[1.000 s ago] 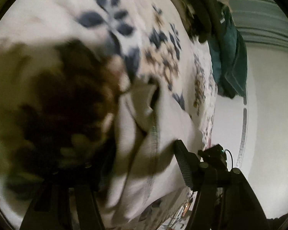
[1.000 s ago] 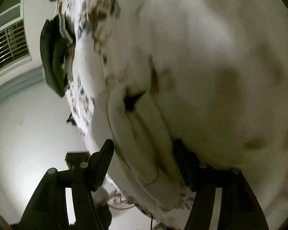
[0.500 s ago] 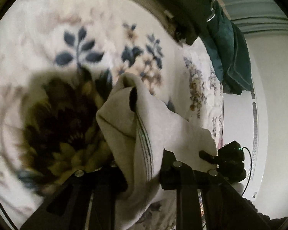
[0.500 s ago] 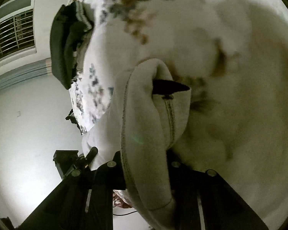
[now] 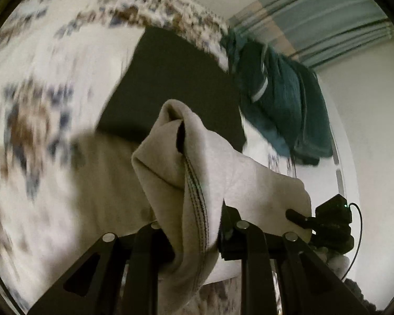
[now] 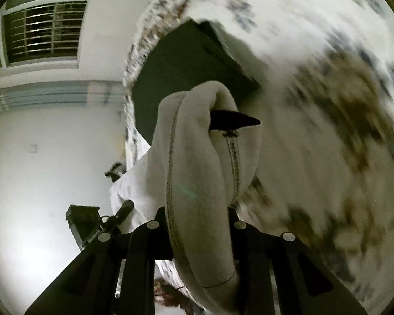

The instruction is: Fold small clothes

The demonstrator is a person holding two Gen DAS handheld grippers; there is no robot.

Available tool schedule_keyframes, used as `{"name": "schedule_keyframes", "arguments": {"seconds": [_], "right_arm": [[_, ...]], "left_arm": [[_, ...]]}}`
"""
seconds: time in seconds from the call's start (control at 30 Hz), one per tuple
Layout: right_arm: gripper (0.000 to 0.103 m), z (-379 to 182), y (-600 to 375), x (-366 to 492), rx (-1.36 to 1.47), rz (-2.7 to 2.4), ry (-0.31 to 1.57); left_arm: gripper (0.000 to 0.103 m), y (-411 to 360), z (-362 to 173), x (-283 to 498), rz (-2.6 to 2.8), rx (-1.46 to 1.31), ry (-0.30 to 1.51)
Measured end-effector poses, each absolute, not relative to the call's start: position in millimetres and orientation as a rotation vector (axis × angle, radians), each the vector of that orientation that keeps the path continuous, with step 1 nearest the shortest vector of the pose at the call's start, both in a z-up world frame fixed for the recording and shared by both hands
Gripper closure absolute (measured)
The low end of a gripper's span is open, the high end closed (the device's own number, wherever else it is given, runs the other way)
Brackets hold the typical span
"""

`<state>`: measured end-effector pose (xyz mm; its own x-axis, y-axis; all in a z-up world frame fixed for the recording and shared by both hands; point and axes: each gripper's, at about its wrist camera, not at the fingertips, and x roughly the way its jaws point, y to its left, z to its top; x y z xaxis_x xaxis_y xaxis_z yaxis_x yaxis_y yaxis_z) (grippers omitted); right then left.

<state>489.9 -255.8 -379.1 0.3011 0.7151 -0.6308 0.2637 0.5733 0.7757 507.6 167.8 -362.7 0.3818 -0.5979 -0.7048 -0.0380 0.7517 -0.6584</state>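
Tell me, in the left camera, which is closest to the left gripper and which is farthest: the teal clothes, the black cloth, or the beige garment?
1. Beige garment, pinched in the left gripper.
2. Black cloth, flat on the bedspread just beyond.
3. Teal clothes, piled farther back, upper right.

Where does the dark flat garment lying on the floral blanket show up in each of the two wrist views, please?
Left wrist: the dark flat garment sits upper centre, behind the cream garment pinched in the left gripper.
Right wrist: the dark flat garment sits upper centre, left of the midline, above the cream garment held in the right gripper.
Shared landmark: the floral blanket under both.
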Motion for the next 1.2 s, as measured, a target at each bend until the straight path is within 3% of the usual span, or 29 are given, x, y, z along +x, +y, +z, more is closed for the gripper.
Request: {"name": "schedule_keyframes", "arguments": {"seconds": [0.27, 0.43, 0.53, 0.6, 0.63, 0.67, 0.8, 0.87, 0.9, 1.2], "right_arm": [[0.081, -393, -208, 644, 0.893, 0.371, 1.231], [0.081, -420, -194, 691, 0.772, 0.301, 1.274], [0.070, -423, -193, 692, 0.682, 0.260, 1.304], [0.053, -415, -185, 691, 0.539, 0.189, 1.319], [0.050, -414, -184, 690, 0.485, 0.157, 1.317], [0.049, -412, -183, 687, 0.434, 0.123, 1.317], [0.025, -401, -177, 670, 0.254, -0.026, 1.308], [0.009, -395, -175, 659, 0.173, -0.091, 1.291], [0.003, -392, -173, 653, 0.127, -0.124, 1.284], [0.000, -361, -145, 606, -0.075, -0.217, 1.208]], "left_arm": [[0.084, 188, -380, 644, -0.326, -0.573, 1.113], [0.075, 182, -416, 691, -0.253, -0.422, 1.206], [0.064, 183, -417, 693, -0.213, -0.399, 1.200], [0.046, 179, -412, 688, -0.150, -0.331, 1.189], [0.033, 176, -410, 685, -0.106, -0.280, 1.181], [0.030, 172, -409, 682, -0.073, -0.242, 1.171], [0.023, 159, -407, 666, 0.006, -0.169, 1.137], [0.008, 152, -406, 658, 0.032, -0.143, 1.135], [0.005, 148, -407, 656, 0.038, -0.128, 1.141], [0.002, 117, -392, 616, 0.115, -0.007, 1.130]]}}
